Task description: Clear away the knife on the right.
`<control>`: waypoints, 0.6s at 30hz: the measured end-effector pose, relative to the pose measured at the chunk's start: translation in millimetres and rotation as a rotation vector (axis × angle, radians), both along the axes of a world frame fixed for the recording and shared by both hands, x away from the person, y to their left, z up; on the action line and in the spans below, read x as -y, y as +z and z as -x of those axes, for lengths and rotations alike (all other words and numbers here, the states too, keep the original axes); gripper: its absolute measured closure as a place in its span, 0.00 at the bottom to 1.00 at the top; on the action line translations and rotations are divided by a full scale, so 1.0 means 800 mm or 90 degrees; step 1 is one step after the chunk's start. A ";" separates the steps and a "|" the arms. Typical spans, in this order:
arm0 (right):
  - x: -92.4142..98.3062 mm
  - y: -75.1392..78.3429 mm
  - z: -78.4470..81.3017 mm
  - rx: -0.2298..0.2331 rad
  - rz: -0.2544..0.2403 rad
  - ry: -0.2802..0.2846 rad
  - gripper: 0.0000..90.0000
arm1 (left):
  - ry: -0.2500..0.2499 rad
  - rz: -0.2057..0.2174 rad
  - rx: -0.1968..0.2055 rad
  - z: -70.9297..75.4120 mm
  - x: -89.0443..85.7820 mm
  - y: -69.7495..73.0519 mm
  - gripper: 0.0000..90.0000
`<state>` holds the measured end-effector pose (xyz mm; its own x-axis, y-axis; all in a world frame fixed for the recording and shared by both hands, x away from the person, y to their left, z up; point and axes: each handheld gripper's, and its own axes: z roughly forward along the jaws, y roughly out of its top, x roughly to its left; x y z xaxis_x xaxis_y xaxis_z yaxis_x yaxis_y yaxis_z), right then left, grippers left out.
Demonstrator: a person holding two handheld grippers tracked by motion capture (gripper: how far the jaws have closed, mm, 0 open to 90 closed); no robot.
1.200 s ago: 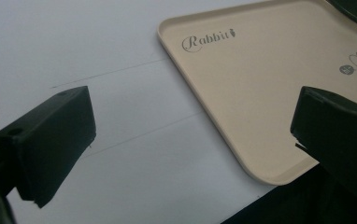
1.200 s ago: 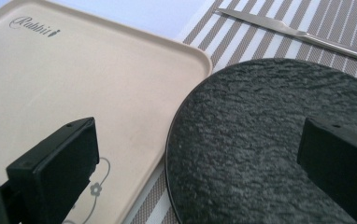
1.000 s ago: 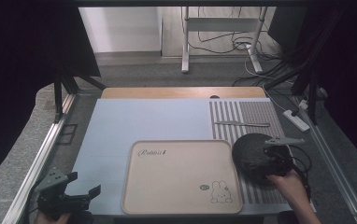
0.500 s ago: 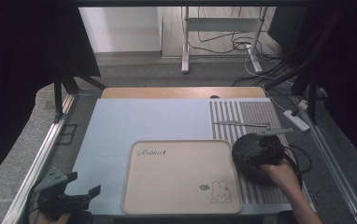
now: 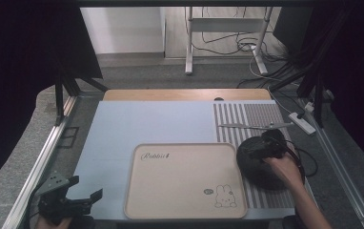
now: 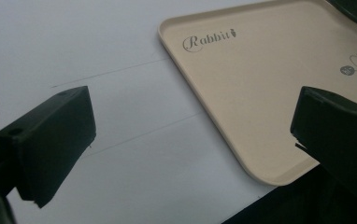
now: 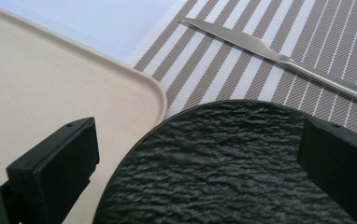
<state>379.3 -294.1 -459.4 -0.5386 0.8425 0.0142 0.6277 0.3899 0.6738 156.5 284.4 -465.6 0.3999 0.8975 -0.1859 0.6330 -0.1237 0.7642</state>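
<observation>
Below, round rough black plate [image 7: 223, 163].

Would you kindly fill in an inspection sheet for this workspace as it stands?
Surface: pale blue table with a striped mat at right.
Job's things: black textured plate on the mat, beside the beige tray; tray bare.
Clutter: a knife on the mat beyond the plate.
Tongs: right tongs open over the plate; left tongs open at the table's near left corner.
Cables: loose cables on the floor beyond the table.
Surroundings: dark curtains, white frame legs.
</observation>
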 end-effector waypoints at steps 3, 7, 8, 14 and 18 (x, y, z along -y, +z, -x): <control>0.000 -0.001 -0.010 0.000 0.007 -0.004 0.00 | 0.000 0.001 0.000 0.000 0.000 0.000 0.00; 0.002 -0.002 -0.025 -0.007 0.010 -0.019 0.00 | 0.000 0.001 0.000 0.000 0.000 0.000 0.00; 0.003 -0.002 -0.028 -0.009 0.011 -0.022 0.00 | 0.000 0.001 -0.001 0.000 0.000 0.000 0.00; 0.005 -0.006 -0.044 -0.017 0.014 -0.036 0.00 | 0.000 0.002 -0.002 0.000 0.000 0.000 0.00; 0.004 -0.010 -0.056 -0.021 0.048 -0.048 0.00 | 0.000 0.001 -0.003 -0.001 0.000 0.000 0.00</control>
<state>424.4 -297.2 -467.5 -0.4740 0.8798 -0.0346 0.6781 0.3898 0.6231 157.0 284.6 -465.8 0.3991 0.8972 -0.1891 0.6361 -0.1223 0.7619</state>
